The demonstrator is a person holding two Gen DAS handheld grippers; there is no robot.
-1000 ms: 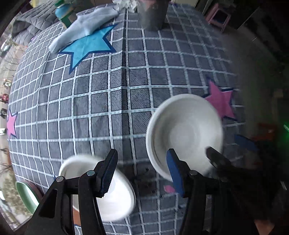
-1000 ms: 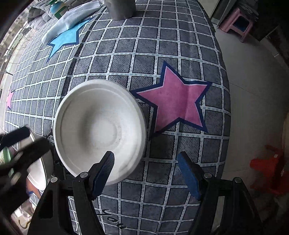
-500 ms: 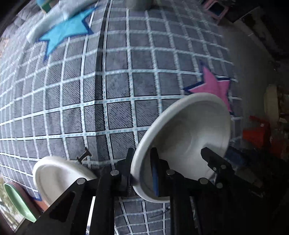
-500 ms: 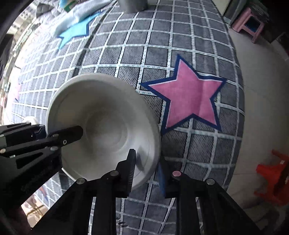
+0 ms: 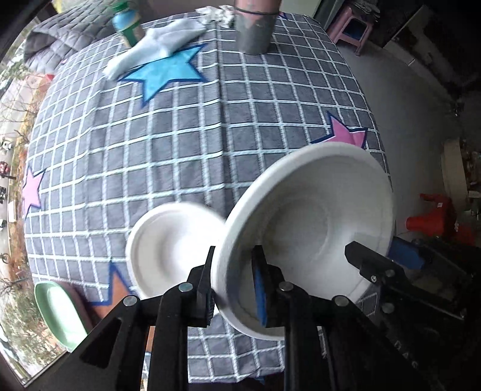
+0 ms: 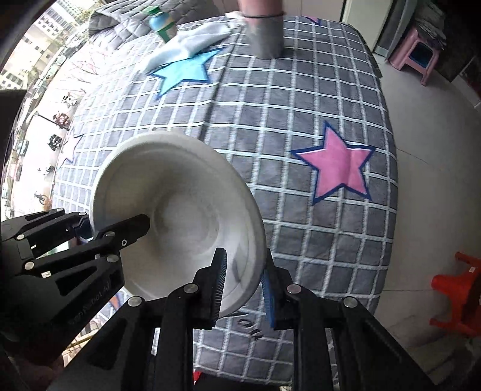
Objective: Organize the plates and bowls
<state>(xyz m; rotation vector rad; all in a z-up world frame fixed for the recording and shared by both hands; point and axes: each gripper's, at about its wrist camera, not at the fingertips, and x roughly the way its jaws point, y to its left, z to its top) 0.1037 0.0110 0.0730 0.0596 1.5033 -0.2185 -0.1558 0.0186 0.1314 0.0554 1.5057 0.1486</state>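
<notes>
A white bowl (image 5: 312, 216) is held in the air over the checked tablecloth by both grippers. My left gripper (image 5: 233, 279) is shut on its near left rim. My right gripper (image 6: 243, 279) is shut on the opposite rim, and the same bowl (image 6: 180, 210) fills the right wrist view. The right gripper shows at the right in the left wrist view (image 5: 390, 264); the left gripper shows at the left in the right wrist view (image 6: 90, 228). A second white bowl (image 5: 171, 240) lies on the cloth, left of the held one.
A green plate (image 5: 57, 303) sticks out at the table's near left edge. A grey cup (image 5: 255, 27), a light cloth (image 5: 156, 45) and a green-blue bottle (image 5: 129, 27) are at the far side. A pink stool (image 6: 418, 57) and a red stool (image 6: 457, 288) stand on the floor to the right.
Both grippers closed on the white bowl's rims and lifted it off the cloth. It has risen and moved left towards the second white bowl.
</notes>
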